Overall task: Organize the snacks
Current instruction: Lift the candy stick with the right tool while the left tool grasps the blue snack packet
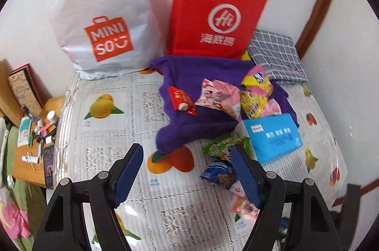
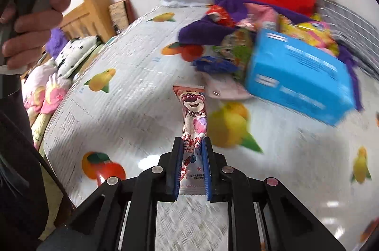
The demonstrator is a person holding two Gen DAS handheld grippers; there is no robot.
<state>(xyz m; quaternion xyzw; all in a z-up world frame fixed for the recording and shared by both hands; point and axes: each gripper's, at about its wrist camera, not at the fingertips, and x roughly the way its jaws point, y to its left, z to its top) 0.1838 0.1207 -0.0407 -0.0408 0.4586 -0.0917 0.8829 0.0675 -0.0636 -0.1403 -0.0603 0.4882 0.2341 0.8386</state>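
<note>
1. Left wrist view: the left gripper (image 1: 187,170) is hovering over the fruit-print tablecloth (image 1: 106,132) with its fingers spread wide and nothing between them. The snack pile (image 1: 236,99) is lying ahead and to the right, partly on a purple cloth (image 1: 189,85); a green packet (image 1: 222,144) and a dark blue packet (image 1: 220,173) are sitting just beside the right finger, with a light blue box (image 1: 272,135) beyond them. A white Miniso bag (image 1: 101,14) and a red paper bag (image 1: 215,14) are standing at the back against the wall.

2. Right wrist view: the right gripper (image 2: 191,144) is pinching a pink bear-print snack stick (image 2: 194,109) by its near end. The stick's long axis is running straight forward along the fingers, its far end pointing toward the pile and the light blue box (image 2: 298,76). The frame is blurring, so I cannot tell whether the stick is touching the cloth.

3. Judgement: the right hand is carrying the item now, so the next placement depends on it; both bags are standing well beyond the stick's tip.
</note>
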